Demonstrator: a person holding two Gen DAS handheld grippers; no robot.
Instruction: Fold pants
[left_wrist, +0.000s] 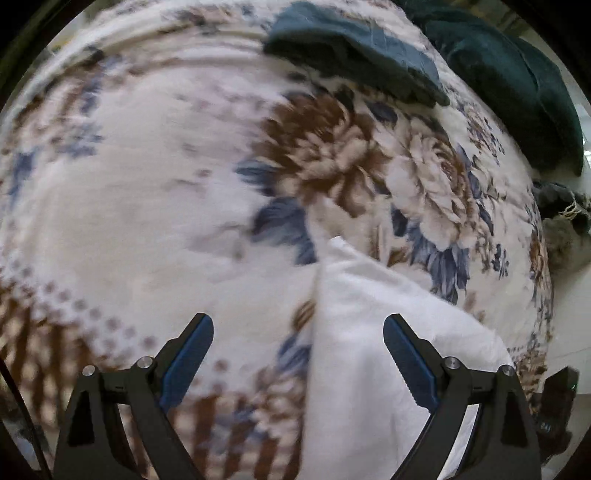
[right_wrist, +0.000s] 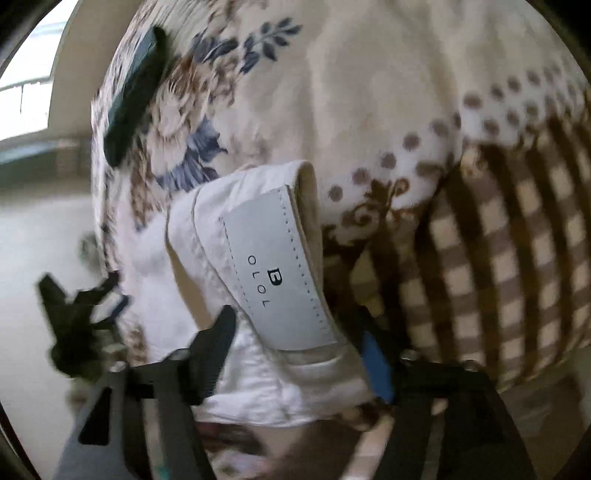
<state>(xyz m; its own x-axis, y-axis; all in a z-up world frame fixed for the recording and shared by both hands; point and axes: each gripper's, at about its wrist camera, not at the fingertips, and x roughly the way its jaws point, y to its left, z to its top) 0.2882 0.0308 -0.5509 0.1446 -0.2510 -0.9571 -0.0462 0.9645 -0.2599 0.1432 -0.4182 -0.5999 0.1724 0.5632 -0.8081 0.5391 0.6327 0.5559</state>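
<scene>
Left wrist view is smeared by motion over most of the floral bedspread, so only the big brown and blue flowers at centre read cleanly. The left gripper stands wide with nothing between its blue-lined fingers; the white pants lie on the bedspread just under and beyond the right-hand finger, their lower part cut off by the frame edge. A folded dark teal garment lies further up the bed, and a second dark green heap sits at the far edge, partly out of frame.

Right wrist view alone shows the pants' waistband, with a stitched pale label reading "B OLOL", and a checked brown border on the bedspread. The right gripper has its fingers either side of the waistband; blur and the cloth hide the pads, so I cannot tell whether they press it. The other gripper shows only as a dark blur at the left.
</scene>
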